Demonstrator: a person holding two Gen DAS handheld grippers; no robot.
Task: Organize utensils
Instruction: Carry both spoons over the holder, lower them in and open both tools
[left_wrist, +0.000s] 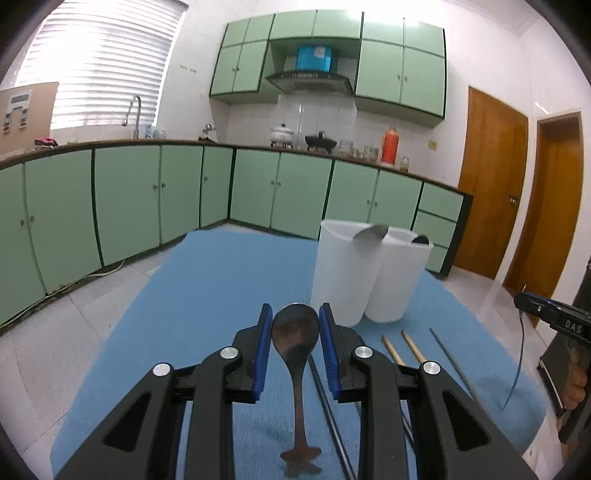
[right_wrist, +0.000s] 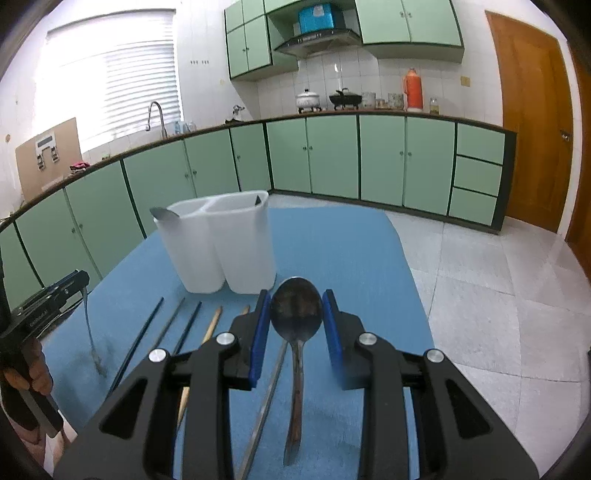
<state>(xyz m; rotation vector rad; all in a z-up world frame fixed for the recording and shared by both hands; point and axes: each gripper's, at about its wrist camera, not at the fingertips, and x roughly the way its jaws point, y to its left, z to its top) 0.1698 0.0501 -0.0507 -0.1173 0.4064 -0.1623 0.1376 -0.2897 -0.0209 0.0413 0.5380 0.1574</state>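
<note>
Two spoons are in play: the left gripper (left_wrist: 295, 325) has its blue fingers (left_wrist: 263, 350) pinching the bowl of a dark spoon (left_wrist: 295, 332) in the lower middle of its frame, handle hanging down toward the blue surface (left_wrist: 207, 280). Same deal on the right: the right gripper (right_wrist: 296, 314) pinches another spoon (right_wrist: 295, 314) by its bowl, lower middle of that frame. Just above sits a white two-compartment holder (right_wrist: 221, 247) with a utensil tip poking out of each compartment. Chopsticks (right_wrist: 177, 332) lie side by side on the surface at lower left in the right view. Green cabinets (left_wrist: 122, 199) fill the background.
</note>
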